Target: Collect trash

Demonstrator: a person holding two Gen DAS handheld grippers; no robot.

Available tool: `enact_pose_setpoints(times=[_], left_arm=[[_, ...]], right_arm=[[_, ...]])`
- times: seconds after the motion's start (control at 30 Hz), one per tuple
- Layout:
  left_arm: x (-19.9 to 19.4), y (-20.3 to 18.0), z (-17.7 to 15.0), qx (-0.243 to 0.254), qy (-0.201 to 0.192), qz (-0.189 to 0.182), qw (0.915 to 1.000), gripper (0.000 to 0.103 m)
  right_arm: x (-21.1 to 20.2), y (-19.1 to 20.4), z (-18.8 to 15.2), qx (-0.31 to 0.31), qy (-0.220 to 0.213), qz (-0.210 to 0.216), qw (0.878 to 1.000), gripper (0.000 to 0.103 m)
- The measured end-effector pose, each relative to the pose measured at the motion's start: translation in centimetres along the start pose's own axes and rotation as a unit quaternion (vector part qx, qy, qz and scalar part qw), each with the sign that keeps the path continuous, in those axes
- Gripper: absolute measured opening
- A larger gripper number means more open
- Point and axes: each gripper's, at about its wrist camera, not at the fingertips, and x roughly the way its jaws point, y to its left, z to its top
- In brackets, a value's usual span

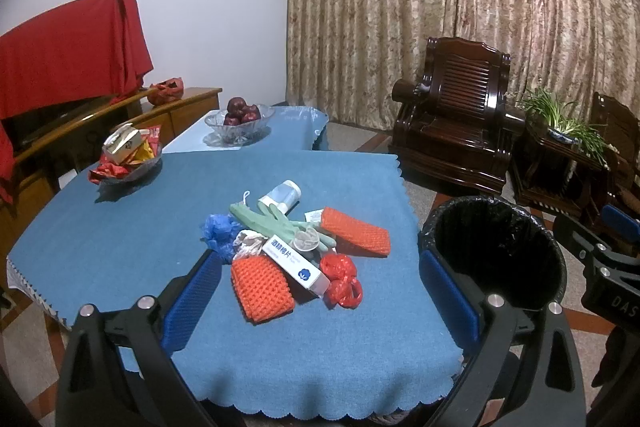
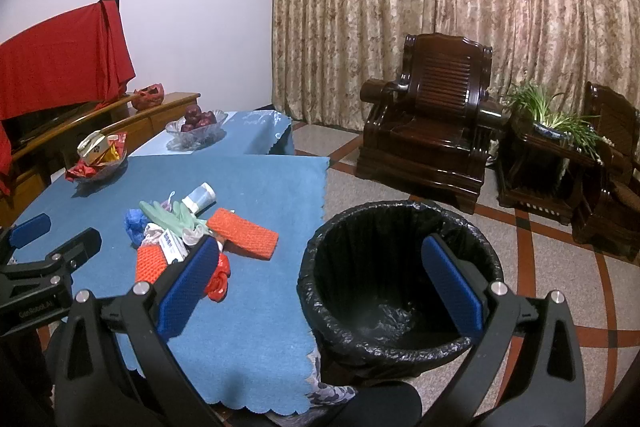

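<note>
In the left wrist view, the trash pile sits mid-way across the blue tablecloth (image 1: 120,247): the white cotton-pad box (image 1: 298,263) runs its long axis from far-left to near-right between two orange foam nets (image 1: 262,287), and the left gripper (image 1: 320,299) hovers above the pile with its jaws spread wide, empty and touching nothing. In the right wrist view, the black-lined trash bin (image 2: 400,267) stands on the floor just beside the table, mouth up, and the right gripper (image 2: 320,287) hangs over its rim, fully released and holding nothing.
</note>
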Motion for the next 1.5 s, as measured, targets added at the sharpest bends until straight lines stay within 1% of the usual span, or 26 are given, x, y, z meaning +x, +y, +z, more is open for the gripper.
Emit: enact_pose_setpoints(times=[0.27,0.33,0.37,0.5,0.63,0.77,0.93,1.03,1.1,1.2,1.27,1.33,1.4,1.47,1.5], left_arm=[[0.0,0.3,0.1,-0.001,0.001,0.000,1.0000,0.097],[0.1,0.8,0.1,-0.003,0.002,0.000,1.0000,0.097],[0.4,1.5,0.0,-0.005,0.003,0.000,1.0000,0.097],[0.8,2.0,0.0,-0.010,0.004,0.003,0.9999,0.097],[1.6,3.7,-0.1,-0.032,0.003,0.023,0.9992,0.097],[2.7,5.5,-0.4,-0.036,0.003,0.041,0.9985,0.097],[5.0,7.8,-1.1,-0.041,0.014,0.056,0.9975,0.097],[6.8,9.3,-1.7,-0.043,0.020,0.066,0.9967,0.097],[8.0,10.5,-2.1,-0.047,0.025,0.066,0.9964,0.096],[9.4,11.5,-2.7,-0.046,0.030,0.074,0.9958,0.096],[10.3,12.1,-3.1,-0.048,0.036,0.073,0.9956,0.096],[11.4,12.8,-3.8,-0.053,0.047,0.071,0.9949,0.093],[12.3,13.1,-4.3,-0.058,0.057,0.071,0.9941,0.091],[13.4,13.5,-4.8,-0.061,0.070,0.071,0.9931,0.088],[13.8,13.6,-5.0,-0.061,0.075,0.071,0.9928,0.086]], right_arm=[[1.2,0.4,-1.1,-0.001,0.002,0.002,1.000,0.098],[0.7,0.5,-0.5,-0.001,0.002,0.005,1.000,0.098],[0.9,0.5,-0.5,-0.001,0.003,0.006,1.000,0.098],[1.3,1.2,-0.6,-0.004,0.002,0.013,1.000,0.098],[2.4,2.0,-0.7,-0.012,0.002,0.027,1.000,0.098],[4.0,3.3,-0.8,-0.017,0.005,0.043,0.999,0.098],[7.1,5.2,-1.2,-0.028,0.012,0.065,0.997,0.098],[9.5,6.5,-1.6,-0.034,0.025,0.077,0.996,0.098],[11.4,7.4,-1.9,-0.038,0.037,0.088,0.995,0.098],[13.8,8.9,-2.5,-0.044,0.050,0.103,0.992,0.098],[15.5,10.0,-2.9,-0.051,0.060,0.112,0.991,0.098],[16.9,10.8,-3.4,-0.058,0.066,0.118,0.989,0.096],[18.9,11.4,-4.1,-0.064,0.084,0.125,0.986,0.093],[20.6,11.9,-4.8,-0.068,0.101,0.128,0.984,0.089],[21.4,12.1,-5.2,-0.071,0.112,0.131,0.983,0.084]])
